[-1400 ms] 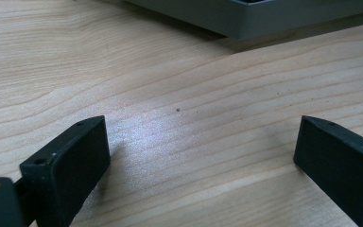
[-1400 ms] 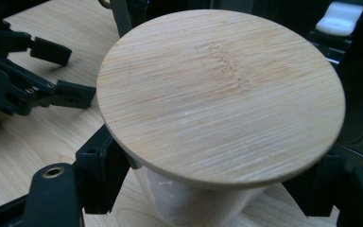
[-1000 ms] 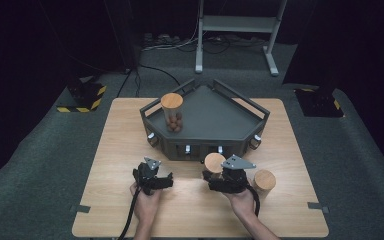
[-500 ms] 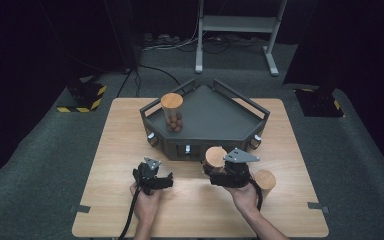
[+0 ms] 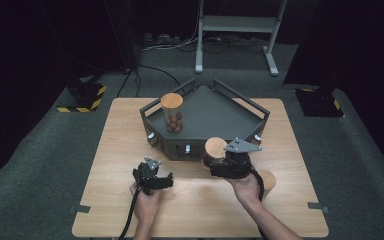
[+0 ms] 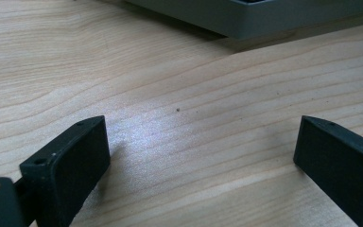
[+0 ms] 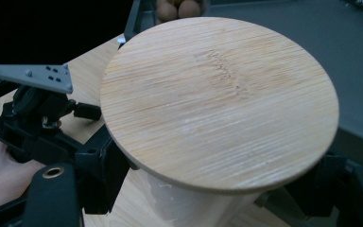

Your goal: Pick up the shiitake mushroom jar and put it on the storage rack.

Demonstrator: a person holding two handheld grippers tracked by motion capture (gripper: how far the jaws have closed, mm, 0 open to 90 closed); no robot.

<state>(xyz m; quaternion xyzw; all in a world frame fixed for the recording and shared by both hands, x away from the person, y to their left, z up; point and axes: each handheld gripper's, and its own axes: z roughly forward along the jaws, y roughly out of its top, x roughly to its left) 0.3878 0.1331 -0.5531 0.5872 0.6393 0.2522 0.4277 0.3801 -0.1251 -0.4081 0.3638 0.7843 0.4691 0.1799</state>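
My right gripper [image 5: 216, 163] is shut on a clear jar with a round bamboo lid [image 5: 215, 147], held up just in front of the grey tray [image 5: 240, 127]. In the right gripper view the lid [image 7: 217, 99] spreads above the jar body [image 7: 184, 208], and a black jaw presses on each side. A second lidded jar [image 5: 172, 111] with brown balls inside stands upright in the tray's left corner. A third lidded jar [image 5: 267, 180] stands on the table right of my right hand. My left gripper [image 5: 155, 176] rests low on the table, open [image 6: 198, 156] over bare wood.
The wooden table [image 5: 110, 150] has a tape mark near each of its two front corners. The tray's near wall [image 6: 264, 16] lies just ahead of the left gripper. The left hand and its gripper [image 7: 38, 118] show beside the held jar.
My right gripper has carried the jar away from the person, toward the tray's front wall, and seemingly higher. The left gripper has stayed put.
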